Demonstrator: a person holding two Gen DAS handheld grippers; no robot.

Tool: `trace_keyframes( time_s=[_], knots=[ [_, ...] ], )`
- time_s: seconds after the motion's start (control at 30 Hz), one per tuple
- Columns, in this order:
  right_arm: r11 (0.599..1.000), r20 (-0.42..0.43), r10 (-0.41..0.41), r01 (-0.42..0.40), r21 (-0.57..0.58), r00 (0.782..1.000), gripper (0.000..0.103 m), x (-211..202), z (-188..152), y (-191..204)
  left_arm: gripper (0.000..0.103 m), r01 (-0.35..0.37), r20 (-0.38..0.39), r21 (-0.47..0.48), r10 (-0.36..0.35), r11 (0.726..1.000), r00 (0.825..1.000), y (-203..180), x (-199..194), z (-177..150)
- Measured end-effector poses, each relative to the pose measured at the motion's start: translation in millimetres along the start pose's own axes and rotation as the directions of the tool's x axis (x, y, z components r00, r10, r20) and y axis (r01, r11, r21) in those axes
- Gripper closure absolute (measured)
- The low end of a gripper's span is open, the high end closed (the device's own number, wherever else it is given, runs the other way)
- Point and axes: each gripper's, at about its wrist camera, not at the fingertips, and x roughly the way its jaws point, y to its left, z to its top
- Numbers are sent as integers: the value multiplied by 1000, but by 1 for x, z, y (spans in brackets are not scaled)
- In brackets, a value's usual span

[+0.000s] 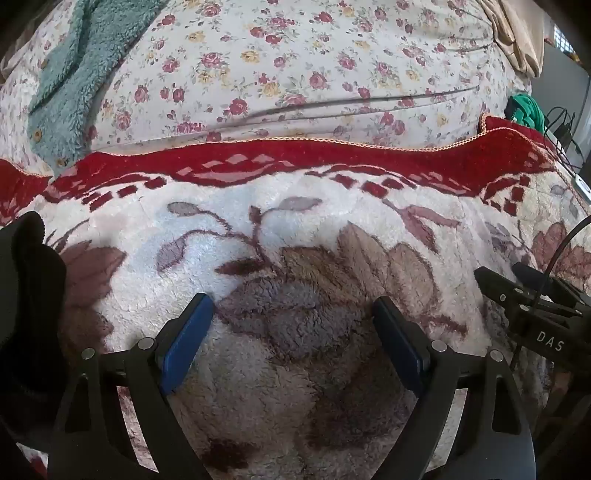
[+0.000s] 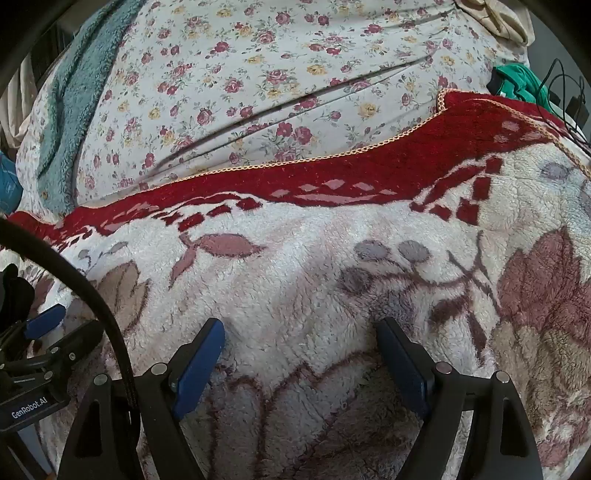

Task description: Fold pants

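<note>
Hovering low over the bed, both claws have their blue-padded fingers spread wide apart with nothing between them. The left gripper (image 1: 291, 328) hangs above a plush fleece blanket (image 1: 295, 229), right over a big brownish-grey flower in the pattern. The right gripper (image 2: 301, 350) sits just beside it on the person's right, over a whiter patch of the same blanket; each tool pokes into the edge of the other's view, so they're close together.

As for the pants, honestly I can't say for sure. The only candidate is a dark, almost black fabric (image 1: 26, 295) bunched at the left edge of the left wrist view, near that gripper. It's soft and shapeless and mostly cut off, so whether it's the pants is a guess. My read is the folding hasn't begun, and the wide-open fingers make sense as a ready pose before reaching over for the cloth.

The blanket is thick and nubbly, cream with mauve leaves, and ends farther out in a deep red border (image 1: 332, 162) with pale diamond shapes and a thin braided orange trim. It lies pretty flat, which makes a decent folding surface, though the pile might drag on cloth.

Beyond that is a smooth floral sheet (image 1: 295, 74), small roses on off-white, with a couple of long creases. A teal fuzzy garment (image 1: 70, 81) with buttons lies on it to the far left, a beige cloth (image 1: 517, 33) is at the far right, and some green fabric (image 1: 528, 110) and cables (image 1: 561, 125) sit off the right edge.
</note>
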Motion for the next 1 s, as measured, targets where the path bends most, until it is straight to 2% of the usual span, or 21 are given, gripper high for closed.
trace_keyframes(
  time_s=[1.0],
  knots=[
    [1000,2,6,-6,5,1000,20,0,0,0,14,0,6,0,0,1000,1000,0,0,0]
  ],
)
